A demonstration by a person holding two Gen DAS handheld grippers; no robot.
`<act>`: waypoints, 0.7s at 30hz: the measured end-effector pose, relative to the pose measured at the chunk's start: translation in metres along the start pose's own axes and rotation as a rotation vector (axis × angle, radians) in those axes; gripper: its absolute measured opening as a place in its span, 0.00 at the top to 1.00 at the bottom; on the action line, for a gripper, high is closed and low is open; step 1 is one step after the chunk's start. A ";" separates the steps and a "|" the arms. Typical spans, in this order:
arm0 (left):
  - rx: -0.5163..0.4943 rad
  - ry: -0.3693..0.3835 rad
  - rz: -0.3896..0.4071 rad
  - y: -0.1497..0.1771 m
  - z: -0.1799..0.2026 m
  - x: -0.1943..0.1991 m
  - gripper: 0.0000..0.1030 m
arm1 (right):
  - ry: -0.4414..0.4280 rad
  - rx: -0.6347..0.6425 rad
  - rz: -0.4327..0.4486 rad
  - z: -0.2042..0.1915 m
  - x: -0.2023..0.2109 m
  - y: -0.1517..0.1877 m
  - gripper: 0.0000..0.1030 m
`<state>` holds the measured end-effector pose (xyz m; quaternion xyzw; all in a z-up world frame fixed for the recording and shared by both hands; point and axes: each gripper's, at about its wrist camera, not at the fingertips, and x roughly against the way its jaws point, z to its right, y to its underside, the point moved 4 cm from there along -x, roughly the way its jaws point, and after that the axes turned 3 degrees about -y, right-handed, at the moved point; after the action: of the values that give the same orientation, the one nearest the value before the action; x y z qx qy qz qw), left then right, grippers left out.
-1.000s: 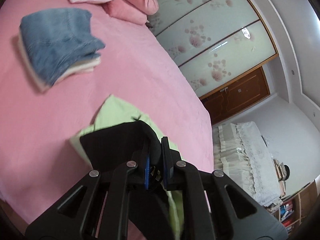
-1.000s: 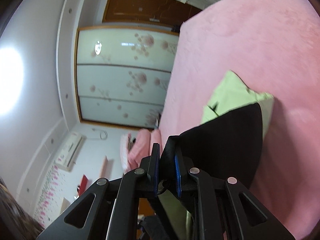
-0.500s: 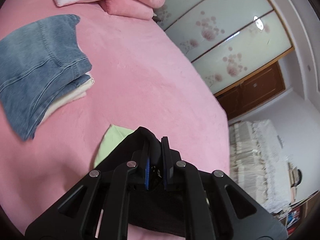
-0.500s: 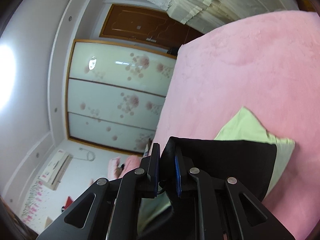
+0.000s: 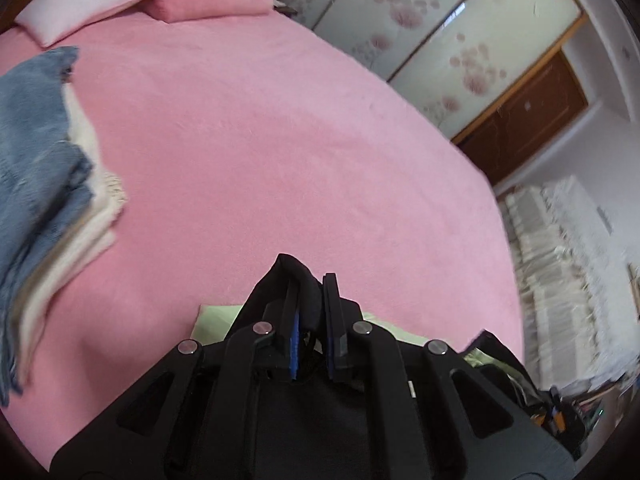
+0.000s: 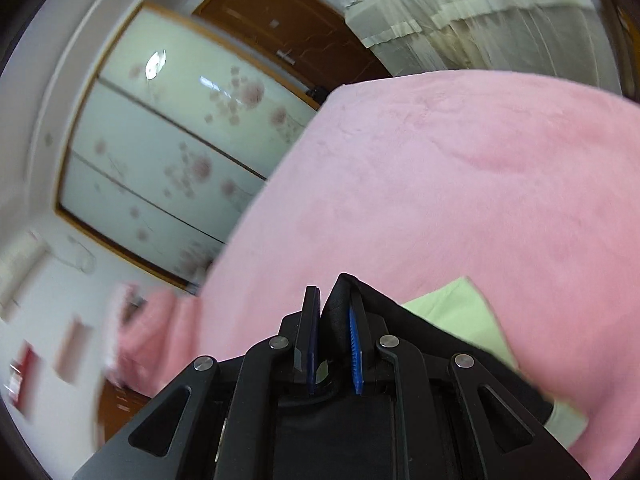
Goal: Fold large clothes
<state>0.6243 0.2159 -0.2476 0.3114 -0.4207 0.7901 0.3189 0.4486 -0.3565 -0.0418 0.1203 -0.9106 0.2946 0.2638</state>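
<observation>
Now: left gripper (image 5: 310, 312) and right gripper (image 6: 334, 320) both clamp the black garment (image 5: 296, 276), carried forward over more of the green cloth (image 6: 464, 312); fold advancing.

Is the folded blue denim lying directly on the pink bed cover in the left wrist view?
No, the blue denim lies on top of folded cream cloth, which rests on the pink bed cover.

A: Folded stack (image 5: 44, 184) at bed's (image 5: 280, 140) left edge, cut by frame, blurred.
B: Black garment (image 6: 404, 320) mostly behind right gripper (image 6: 334, 332); shelf items (image 6: 24, 372) smeared, unreadable.
</observation>
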 end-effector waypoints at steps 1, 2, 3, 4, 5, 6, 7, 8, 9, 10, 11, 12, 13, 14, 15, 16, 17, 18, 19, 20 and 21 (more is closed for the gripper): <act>-0.024 -0.030 -0.019 -0.001 0.003 -0.013 0.93 | 0.038 0.026 -0.015 0.001 -0.017 0.000 0.88; -0.040 -0.061 -0.038 -0.001 0.005 -0.023 0.93 | 0.081 0.042 -0.035 0.003 -0.032 0.000 0.87; -0.049 -0.088 -0.062 -0.001 0.006 -0.033 0.92 | 0.104 0.052 -0.049 0.008 -0.049 0.005 0.85; -0.052 -0.103 -0.090 -0.001 0.008 -0.043 0.90 | 0.135 0.066 -0.072 0.010 -0.065 0.006 0.84; -0.052 -0.101 -0.100 -0.001 0.009 -0.049 0.89 | 0.159 0.084 -0.086 0.010 -0.078 0.008 0.77; -0.052 -0.104 -0.100 0.000 0.010 -0.052 0.86 | 0.174 0.102 -0.092 0.015 -0.096 0.015 0.66; -0.054 -0.118 -0.089 -0.001 0.010 -0.053 0.81 | 0.192 0.133 -0.084 0.012 -0.102 0.016 0.61; -0.061 -0.130 -0.074 -0.002 0.011 -0.053 0.78 | 0.193 0.159 -0.067 0.008 -0.105 0.016 0.53; -0.069 -0.150 -0.053 -0.003 0.012 -0.051 0.68 | 0.186 0.195 -0.048 0.001 -0.106 0.015 0.44; -0.079 -0.173 -0.033 -0.002 0.014 -0.048 0.56 | 0.180 0.237 -0.034 -0.007 -0.108 0.015 0.41; -0.099 -0.216 -0.002 -0.003 0.017 -0.044 0.52 | 0.182 0.270 -0.029 -0.013 -0.110 0.014 0.39; -0.137 -0.267 0.017 -0.001 0.021 -0.041 0.50 | 0.177 0.309 -0.036 -0.022 -0.112 0.016 0.39; -0.189 -0.319 0.022 0.004 0.027 -0.038 0.50 | 0.166 0.334 -0.050 -0.029 -0.113 0.018 0.39; -0.235 -0.367 0.009 0.009 0.034 -0.036 0.50 | 0.156 0.357 -0.073 -0.035 -0.117 0.022 0.39; -0.283 -0.407 -0.022 0.020 0.042 -0.036 0.50 | 0.138 0.390 -0.116 -0.045 -0.119 0.029 0.39; -0.310 -0.413 -0.049 0.030 0.049 -0.035 0.50 | 0.129 0.406 -0.152 -0.050 -0.121 0.037 0.39; -0.320 -0.402 -0.083 0.045 0.056 -0.035 0.50 | 0.127 0.421 -0.210 -0.055 -0.125 0.050 0.39; -0.319 -0.378 -0.121 0.061 0.062 -0.035 0.50 | 0.125 0.427 -0.248 -0.056 -0.129 0.061 0.39; -0.316 -0.349 -0.172 0.079 0.069 -0.037 0.50 | 0.122 0.433 -0.308 -0.058 -0.134 0.080 0.39; -0.320 -0.334 -0.212 0.094 0.070 -0.038 0.50 | 0.121 0.442 -0.351 -0.059 -0.135 0.096 0.39; -0.333 -0.320 -0.274 0.116 0.078 -0.043 0.50 | 0.118 0.449 -0.399 -0.059 -0.138 0.115 0.40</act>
<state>0.5791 0.0868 -0.2985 0.4296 -0.5438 0.6002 0.3994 0.5445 -0.2206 -0.1325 0.3350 -0.7641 0.4374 0.3356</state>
